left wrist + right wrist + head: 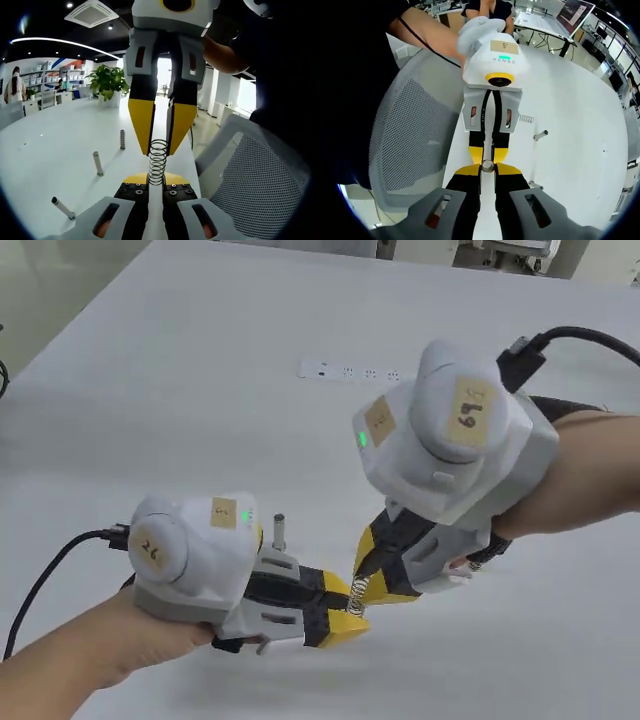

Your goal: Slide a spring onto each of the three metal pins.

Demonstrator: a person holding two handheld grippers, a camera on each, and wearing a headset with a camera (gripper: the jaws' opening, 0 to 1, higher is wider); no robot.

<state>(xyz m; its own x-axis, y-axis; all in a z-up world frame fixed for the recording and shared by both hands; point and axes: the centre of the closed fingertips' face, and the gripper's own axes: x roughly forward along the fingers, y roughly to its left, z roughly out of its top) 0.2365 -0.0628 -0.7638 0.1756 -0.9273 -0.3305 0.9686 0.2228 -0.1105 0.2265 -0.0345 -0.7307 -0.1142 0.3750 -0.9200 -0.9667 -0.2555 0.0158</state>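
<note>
Spring (pixel 158 159) sits dead center in the left gripper view, pinched from both ends. The left tool (pixel 155 178) is clenched on its lower end and the right tool (pixel 161 150) is grasping the top. Three metal pins (pixel 98 163) stand on the white desk (pixel 45 145), lower left of that frame.

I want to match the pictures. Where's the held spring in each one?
Head view: spring low centre.
Left gripper view: spring at centre, upright.
Right gripper view: spring low centre, end-on, a ring.
Shared landmark: left gripper and right gripper pinching its ends.
</note>
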